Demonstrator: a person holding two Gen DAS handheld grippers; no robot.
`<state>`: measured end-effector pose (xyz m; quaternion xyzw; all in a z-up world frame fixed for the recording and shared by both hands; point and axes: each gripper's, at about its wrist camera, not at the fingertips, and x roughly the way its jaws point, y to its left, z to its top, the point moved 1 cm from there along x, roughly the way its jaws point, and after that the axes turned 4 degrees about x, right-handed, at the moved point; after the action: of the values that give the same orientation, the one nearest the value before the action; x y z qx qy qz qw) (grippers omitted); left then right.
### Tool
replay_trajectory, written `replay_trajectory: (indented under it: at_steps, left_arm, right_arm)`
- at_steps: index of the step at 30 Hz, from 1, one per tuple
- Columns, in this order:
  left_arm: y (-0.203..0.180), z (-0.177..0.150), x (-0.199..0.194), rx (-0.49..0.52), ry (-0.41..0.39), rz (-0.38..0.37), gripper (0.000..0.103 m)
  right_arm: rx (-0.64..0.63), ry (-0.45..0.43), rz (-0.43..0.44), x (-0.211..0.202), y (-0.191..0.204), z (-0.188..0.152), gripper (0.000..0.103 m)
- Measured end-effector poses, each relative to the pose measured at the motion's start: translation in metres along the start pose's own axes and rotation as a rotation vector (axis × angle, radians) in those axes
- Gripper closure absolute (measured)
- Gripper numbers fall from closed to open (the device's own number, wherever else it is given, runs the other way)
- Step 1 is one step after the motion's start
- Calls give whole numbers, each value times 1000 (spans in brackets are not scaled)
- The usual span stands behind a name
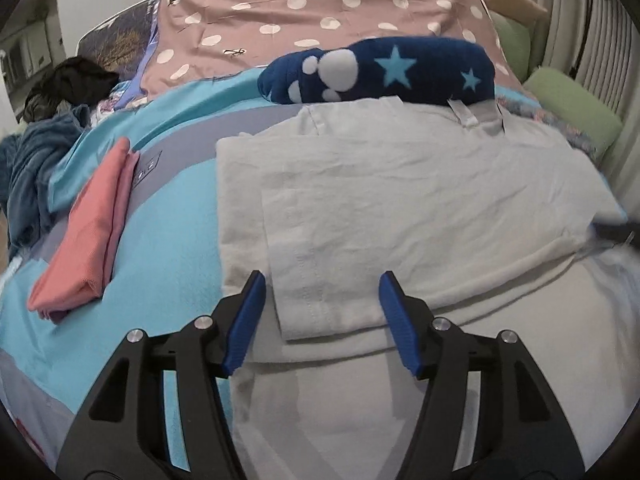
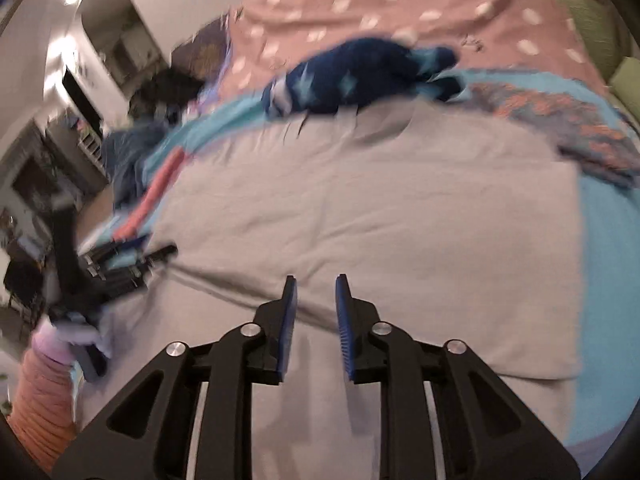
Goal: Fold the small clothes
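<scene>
A pale grey garment (image 1: 400,200) lies spread flat on the bed, its left side folded inward. My left gripper (image 1: 322,276) hovers open over its near edge, with the folded sleeve flap (image 1: 316,304) lying below between the blue pads (image 1: 246,320), untouched. The right wrist view is blurred. It shows the same garment (image 2: 360,220) under my right gripper (image 2: 315,278), whose pads stand a narrow gap apart with nothing between them. The left gripper (image 2: 160,256) appears at the garment's left edge, held by a hand in an orange sleeve (image 2: 40,392).
A folded pink cloth (image 1: 88,232) lies to the left on the turquoise bed cover (image 1: 168,240). A navy star-print fleece (image 1: 380,70) sits behind the garment, before a pink dotted cover (image 1: 300,12). Dark clothes (image 1: 68,84) pile at far left, and green cushions (image 1: 576,112) lie at right.
</scene>
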<state>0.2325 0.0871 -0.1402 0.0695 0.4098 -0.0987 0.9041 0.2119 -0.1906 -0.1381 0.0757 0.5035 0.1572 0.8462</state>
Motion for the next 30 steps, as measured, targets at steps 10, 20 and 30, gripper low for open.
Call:
replay_trajectory:
  at_steps: [10, 20, 30]
  left_arm:
    - [36, 10, -38, -140, -103, -25, 66]
    - [29, 35, 43, -103, 40, -17, 84]
    - [36, 21, 1, -120, -2, -76, 82]
  right_arm:
    - [104, -188, -123, -75, -71, 12, 75]
    - [258, -149, -217, -18, -152, 47, 72]
    - [226, -175, -223, -57, -128, 15, 71]
